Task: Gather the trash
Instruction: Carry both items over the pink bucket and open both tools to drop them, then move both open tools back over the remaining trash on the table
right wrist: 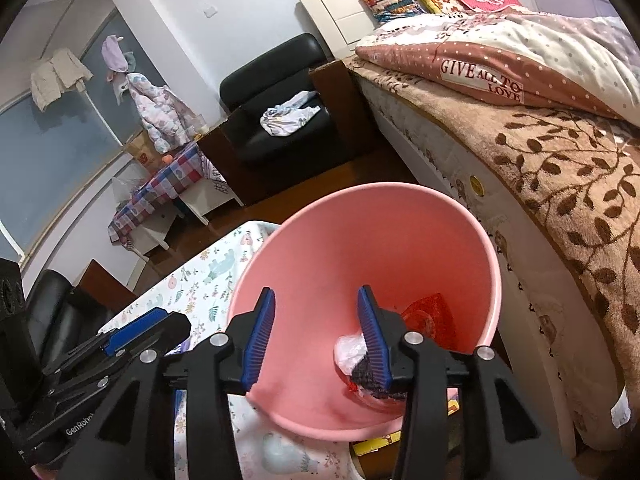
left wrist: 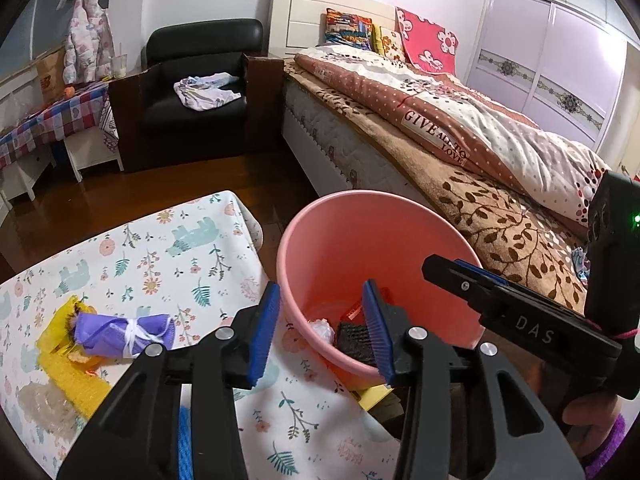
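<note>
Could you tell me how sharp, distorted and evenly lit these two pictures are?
Left wrist view: sharp, with fisheye bending of the bed and dark vignetted corners. Right wrist view: equally sharp, the bin rim stretched oval, even indoor light, no strong glare.

Your left gripper (left wrist: 326,328) sits over the near rim of the pink bin (left wrist: 384,240), jaws apart, nothing between the pads, angled down. Your right gripper (right wrist: 316,338) points down into the same bin's mouth, jaws apart, empty. Your right hand (left wrist: 588,412) shows beside the bin.
</note>
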{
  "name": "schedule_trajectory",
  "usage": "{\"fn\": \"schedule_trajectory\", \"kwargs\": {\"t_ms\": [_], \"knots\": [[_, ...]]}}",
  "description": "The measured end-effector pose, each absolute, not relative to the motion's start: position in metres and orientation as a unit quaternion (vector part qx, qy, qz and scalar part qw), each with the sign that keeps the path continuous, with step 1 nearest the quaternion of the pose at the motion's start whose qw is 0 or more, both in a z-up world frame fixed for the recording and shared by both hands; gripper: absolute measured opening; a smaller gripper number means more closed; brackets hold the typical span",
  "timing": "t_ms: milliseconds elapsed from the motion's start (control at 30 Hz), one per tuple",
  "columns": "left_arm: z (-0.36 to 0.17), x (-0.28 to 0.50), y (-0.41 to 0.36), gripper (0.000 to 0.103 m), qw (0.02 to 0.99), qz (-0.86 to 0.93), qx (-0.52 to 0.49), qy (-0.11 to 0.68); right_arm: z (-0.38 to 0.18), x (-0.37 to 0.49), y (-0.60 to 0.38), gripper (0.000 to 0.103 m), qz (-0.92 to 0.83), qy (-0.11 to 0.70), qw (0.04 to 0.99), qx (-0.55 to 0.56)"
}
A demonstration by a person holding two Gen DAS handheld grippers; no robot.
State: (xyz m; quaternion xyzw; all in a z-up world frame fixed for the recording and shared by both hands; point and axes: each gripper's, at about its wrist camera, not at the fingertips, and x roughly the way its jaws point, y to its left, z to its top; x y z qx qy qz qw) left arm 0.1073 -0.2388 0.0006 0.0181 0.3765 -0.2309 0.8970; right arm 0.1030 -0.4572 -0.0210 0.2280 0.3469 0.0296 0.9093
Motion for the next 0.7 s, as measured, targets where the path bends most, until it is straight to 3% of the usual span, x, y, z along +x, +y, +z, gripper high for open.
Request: {"fn": "schedule_trajectory", "kwargs": {"t_ms": [700], "knots": [[0.008,0.070,-0.159,0.043,0.911,-0.160,-0.022,0.380,-0.008,0.081,-0.387,0.043,0.107,0.352,0.910,0.192]]}}
